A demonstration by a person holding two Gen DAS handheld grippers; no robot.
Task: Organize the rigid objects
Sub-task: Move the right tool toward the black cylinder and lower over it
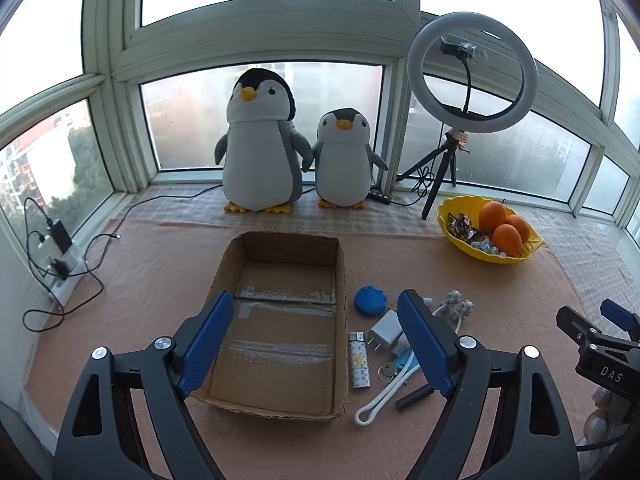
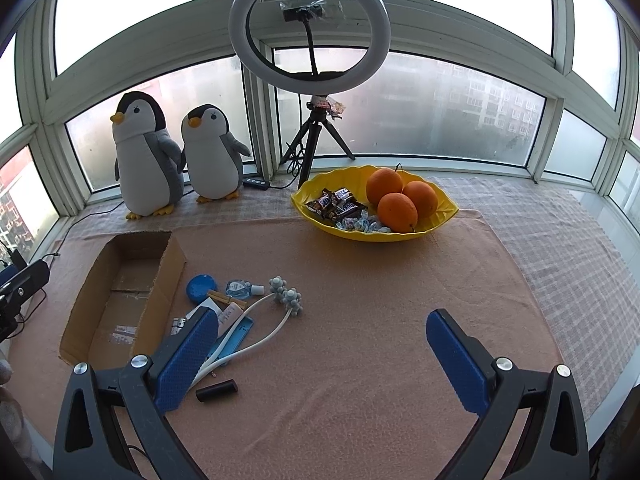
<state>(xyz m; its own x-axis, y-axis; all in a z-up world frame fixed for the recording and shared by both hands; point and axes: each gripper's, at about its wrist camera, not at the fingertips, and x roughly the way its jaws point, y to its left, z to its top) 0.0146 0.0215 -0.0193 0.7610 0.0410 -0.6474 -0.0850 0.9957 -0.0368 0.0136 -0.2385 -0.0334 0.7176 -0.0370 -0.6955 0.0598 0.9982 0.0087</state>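
An open, empty cardboard box (image 1: 342, 280) (image 2: 168, 264) lies on the peach cloth. Right of it sits a pile of small items: a blue round case (image 1: 370, 300) (image 2: 201, 287), a white charger plug (image 1: 386, 331), a patterned lighter (image 1: 358, 360), a key ring (image 1: 386, 372), a white cord with grey bobbles (image 1: 460, 308) (image 2: 286, 296), a black tube (image 1: 414, 396) (image 2: 217, 391), a small clear bottle (image 2: 240, 289). My left gripper (image 1: 316, 340) is open and empty above the box's near end. My right gripper (image 2: 324, 356) is open and empty over bare cloth right of the pile.
A yellow bowl (image 1: 450, 224) (image 2: 440, 216) holds oranges and sweets at the back right. Two plush penguins (image 1: 260, 148) (image 2: 144, 156) and a ring light on a tripod (image 1: 472, 72) (image 2: 310, 32) stand by the window. A power strip with cables (image 1: 60, 264) lies at the left.
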